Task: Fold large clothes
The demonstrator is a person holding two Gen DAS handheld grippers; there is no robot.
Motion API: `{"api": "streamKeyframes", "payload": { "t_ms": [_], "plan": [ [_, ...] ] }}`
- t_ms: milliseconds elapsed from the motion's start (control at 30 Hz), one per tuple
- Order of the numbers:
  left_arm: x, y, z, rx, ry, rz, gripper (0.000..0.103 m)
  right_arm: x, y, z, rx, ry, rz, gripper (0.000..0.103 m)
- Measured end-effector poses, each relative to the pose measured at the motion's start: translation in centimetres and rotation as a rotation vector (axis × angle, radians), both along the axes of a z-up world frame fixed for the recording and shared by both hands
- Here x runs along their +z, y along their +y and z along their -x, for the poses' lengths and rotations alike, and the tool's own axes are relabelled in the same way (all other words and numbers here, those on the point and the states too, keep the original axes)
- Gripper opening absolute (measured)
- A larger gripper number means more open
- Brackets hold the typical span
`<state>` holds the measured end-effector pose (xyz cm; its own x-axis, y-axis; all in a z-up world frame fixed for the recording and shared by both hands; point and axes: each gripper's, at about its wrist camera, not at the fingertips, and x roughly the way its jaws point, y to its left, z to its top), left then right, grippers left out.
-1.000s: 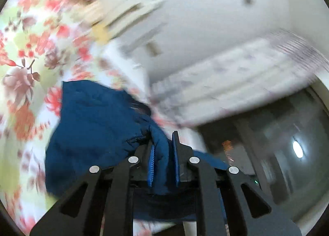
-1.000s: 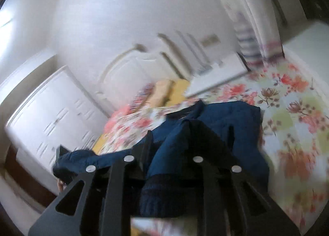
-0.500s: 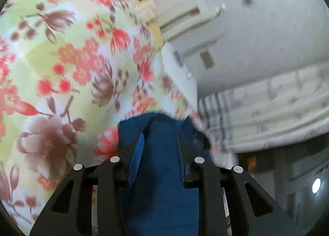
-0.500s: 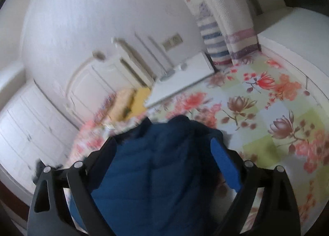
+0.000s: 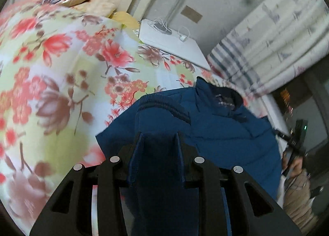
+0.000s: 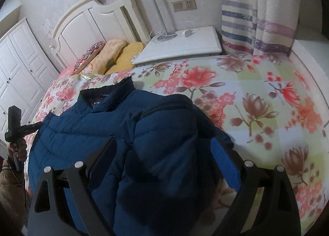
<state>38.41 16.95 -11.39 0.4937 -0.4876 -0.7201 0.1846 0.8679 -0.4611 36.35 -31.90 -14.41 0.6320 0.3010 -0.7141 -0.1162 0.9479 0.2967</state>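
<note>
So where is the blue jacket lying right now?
The blue jacket lies on the flowered bedspread, at the near left part of the bed in the right wrist view, its collar toward the pillows. The nightstand stands beyond it.

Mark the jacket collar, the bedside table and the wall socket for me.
jacket collar [image 6: 115, 92]: right wrist view, on the raised dark-blue neck band.
bedside table [image 6: 185, 47]: right wrist view, on its bare white top.
wall socket [image 6: 190, 4]: right wrist view, on the plate's face.

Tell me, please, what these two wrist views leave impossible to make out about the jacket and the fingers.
- Left wrist view: the left gripper fingers' grip on the blue jacket; fabric fills the gap.
- Right wrist view: the jacket's lower hem, cut off by the bottom edge and right gripper.
- Both views: the sleeves' layout, buried in folds.
</note>
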Motion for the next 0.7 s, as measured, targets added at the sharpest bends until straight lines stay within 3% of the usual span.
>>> {"api": "streamKeyframes", "payload": {
  "t_ms": [100, 233, 267, 333, 367, 400, 467, 500, 633, 700],
  "plan": [
    [0.6, 0.1, 0.0, -0.018, -0.019, 0.018, 0.019, -0.3, 0.3, -0.5, 0.003, 0.004, -0.010, 0.091],
    [0.8, 0.5, -0.9, -0.032, -0.026, 0.118, 0.021, -1.2, 0.9, -1.1, 0.009, 0.023, -0.003, 0.091],
    [0.8, 0.6, -1.1, -0.022, -0.021, 0.142, 0.036, -1.2, 1.0, -1.2, 0.010, 0.024, 0.002, 0.091],
    [0.1, 1.0, -2.2, -0.021, 0.023, 0.235, 0.094, -1.3, 1.2, -1.1, 0.015, 0.021, 0.006, 0.091],
    [-0.1, 0.9, -2.4, -0.025, 0.032, 0.263, 0.099, -1.3, 1.2, -1.1, 0.016, 0.019, 0.003, 0.091],
    [-0.5, 0.5, -2.9, -0.026, 0.060, 0.246, 0.099, -1.2, 1.1, -1.0, 0.018, 0.018, -0.001, 0.091],
    [-1.1, -1.0, -3.6, -0.029, 0.093, 0.122, 0.099, -1.2, 1.0, -1.0, 0.023, 0.017, -0.005, 0.091],
    [-1.4, -1.4, -3.8, -0.032, 0.095, 0.096, 0.099, -1.2, 1.0, -1.0, 0.025, 0.017, -0.004, 0.091],
    [-2.3, -1.9, -4.4, -0.024, 0.093, 0.092, 0.099, -1.1, 0.9, -1.1, 0.020, 0.016, 0.018, 0.091],
    [-2.3, -1.7, -4.5, 0.000, 0.087, 0.108, 0.091, -0.8, 0.9, -1.2, 0.012, 0.015, 0.028, 0.091]
  ]
}}
